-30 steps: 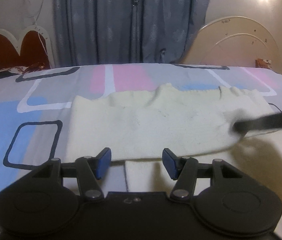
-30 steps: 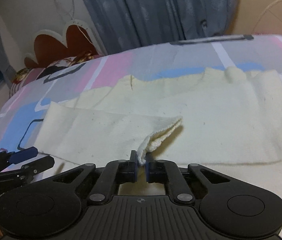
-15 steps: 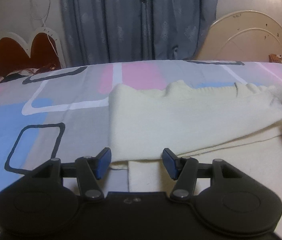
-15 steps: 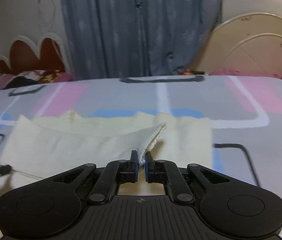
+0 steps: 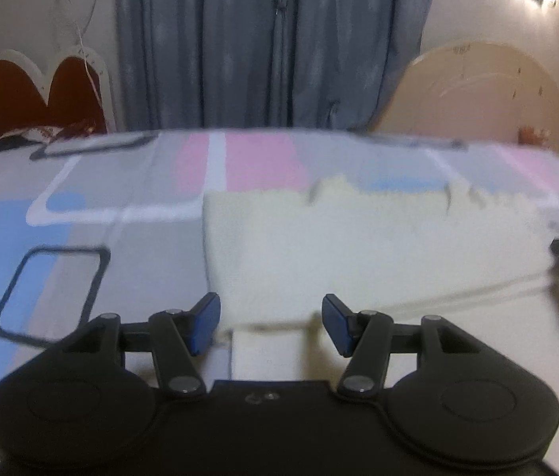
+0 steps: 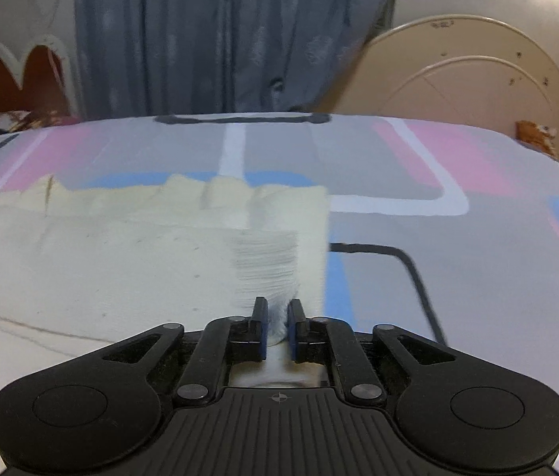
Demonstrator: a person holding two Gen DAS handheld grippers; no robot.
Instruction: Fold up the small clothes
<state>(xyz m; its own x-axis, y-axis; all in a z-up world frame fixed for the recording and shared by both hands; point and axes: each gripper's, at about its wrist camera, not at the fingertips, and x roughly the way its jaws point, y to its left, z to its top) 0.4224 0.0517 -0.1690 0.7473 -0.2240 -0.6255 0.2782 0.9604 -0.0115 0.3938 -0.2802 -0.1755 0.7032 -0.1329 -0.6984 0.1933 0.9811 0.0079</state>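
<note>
On the patterned bedsheet (image 6: 458,238) lies the cream knit garment (image 5: 339,254), spread flat across the near middle of the bed, one layer doubled over another. Step in hand, as I judge it: laying down a fold, with the ribbed end (image 6: 275,269) drawn over to the garment's right edge. Right gripper (image 6: 278,327) has that ribbed end between its blue pads; jaws nearly closed but they have just been opening a little, cloth between them, grip looks to be loosening. Left gripper (image 5: 270,327) sits at the garment's near left corner, jaws apart, nothing pinched, cloth edge lying below the gap. Next move likely calls for the right to let go fully and back off without dragging the flap, then both to take the next fold line. Containers: none visible, no basket or bin. Frames are blurred, so fine edges are uncertain.
</note>
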